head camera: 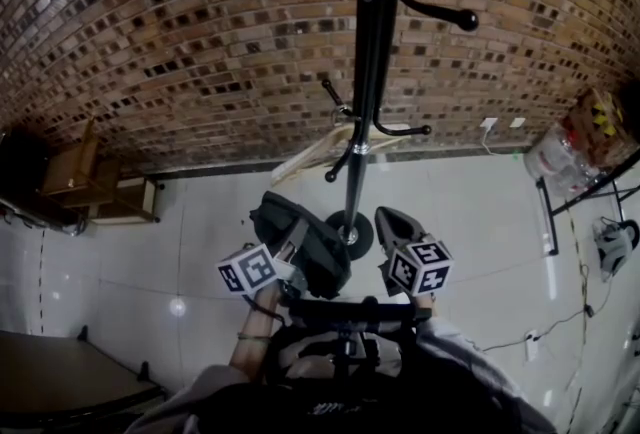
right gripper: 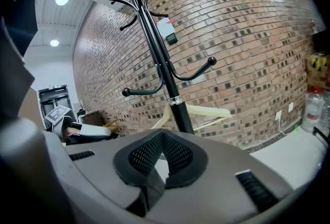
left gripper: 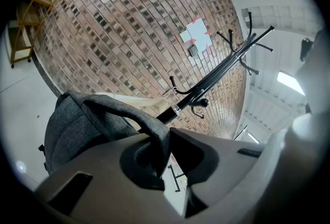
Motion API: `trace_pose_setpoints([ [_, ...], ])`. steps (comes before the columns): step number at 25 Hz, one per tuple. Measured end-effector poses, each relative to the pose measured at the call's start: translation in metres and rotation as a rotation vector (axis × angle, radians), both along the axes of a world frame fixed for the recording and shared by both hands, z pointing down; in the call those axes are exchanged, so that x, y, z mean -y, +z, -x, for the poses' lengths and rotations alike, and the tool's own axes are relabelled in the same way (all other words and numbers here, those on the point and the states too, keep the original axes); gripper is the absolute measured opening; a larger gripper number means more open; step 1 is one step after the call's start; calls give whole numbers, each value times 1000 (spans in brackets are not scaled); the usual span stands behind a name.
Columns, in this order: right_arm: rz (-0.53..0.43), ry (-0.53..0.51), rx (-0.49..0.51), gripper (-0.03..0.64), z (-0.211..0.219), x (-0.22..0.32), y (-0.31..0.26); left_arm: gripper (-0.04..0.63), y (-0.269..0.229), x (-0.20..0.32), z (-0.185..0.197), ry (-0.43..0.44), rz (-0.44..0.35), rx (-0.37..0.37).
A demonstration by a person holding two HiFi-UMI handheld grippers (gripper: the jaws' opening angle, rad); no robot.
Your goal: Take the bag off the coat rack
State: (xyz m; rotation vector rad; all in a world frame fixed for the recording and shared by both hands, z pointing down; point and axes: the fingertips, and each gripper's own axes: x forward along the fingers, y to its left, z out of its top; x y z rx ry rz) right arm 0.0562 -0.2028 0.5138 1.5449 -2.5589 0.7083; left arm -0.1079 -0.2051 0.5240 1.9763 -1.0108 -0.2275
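"Two grippers: status?"
"Your left gripper (left gripper: pixel 162 167) pinches the grey fabric bag (left gripper: pixel 77 125) by its strap (left gripper: pixel 150 132), beside the black metal coat rack (head camera: pixel 366 102); your right gripper (right gripper: pixel 163 169) is closed, empty."

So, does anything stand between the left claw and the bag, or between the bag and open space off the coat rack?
Nothing visible does. The left claw is shut on the handle of the bag, which hangs clear of the hooks of the coat rack.
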Motion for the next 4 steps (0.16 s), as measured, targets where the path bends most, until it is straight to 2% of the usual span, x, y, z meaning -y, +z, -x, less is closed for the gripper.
trace_pose_setpoints([
  [4,8,-3,5,-14,-3,4,-1,40,0,4,-2,-6,13,1],
])
